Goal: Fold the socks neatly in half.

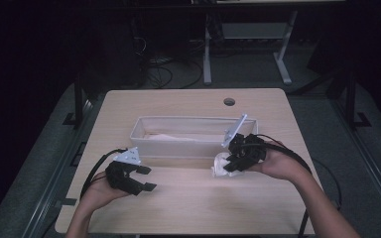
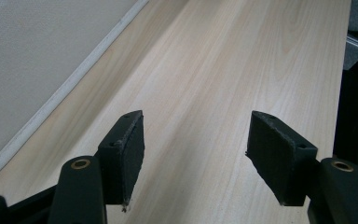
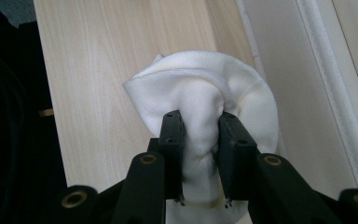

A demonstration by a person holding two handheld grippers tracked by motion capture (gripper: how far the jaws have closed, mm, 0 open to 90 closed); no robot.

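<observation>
High view dim, surroundings near black; table [image 1: 188, 198] evenly lit; gripper views bright, sharp; soft shadows.

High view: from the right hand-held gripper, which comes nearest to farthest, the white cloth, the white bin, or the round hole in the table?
1. White cloth, pinched in the right hand-held gripper.
2. White bin, just beyond it.
3. Round hole, near the table's far edge.
</observation>
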